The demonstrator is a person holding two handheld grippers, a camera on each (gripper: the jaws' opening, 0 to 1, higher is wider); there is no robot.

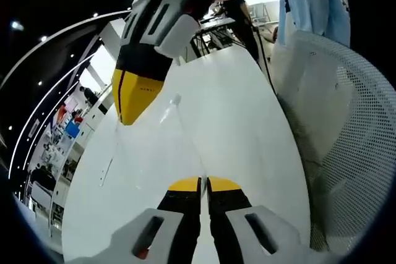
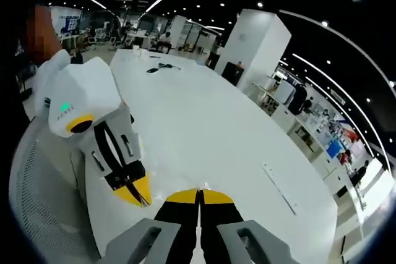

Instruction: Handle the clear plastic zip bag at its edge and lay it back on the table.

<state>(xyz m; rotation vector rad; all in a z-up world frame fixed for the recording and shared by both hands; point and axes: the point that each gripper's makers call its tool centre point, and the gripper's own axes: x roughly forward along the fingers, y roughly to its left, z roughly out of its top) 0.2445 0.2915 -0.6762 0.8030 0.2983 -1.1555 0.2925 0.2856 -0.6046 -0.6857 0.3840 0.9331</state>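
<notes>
clear zip bag [image 1: 139, 146], flat on table

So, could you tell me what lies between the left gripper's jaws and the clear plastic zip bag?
Nothing that I can see: in the left gripper view, only bare white table separates the left gripper from the clear plastic zip bag.

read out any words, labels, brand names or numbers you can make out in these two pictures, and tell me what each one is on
None can be read.
Yellow tip of the right gripper, in the left gripper view: a short line of small dark letters, too small to read.
Left gripper, in the right gripper view: a green light on its white body, no lettering.
Clear plastic zip bag and white table: no print visible.
Background displays: too blurred to read.
</notes>
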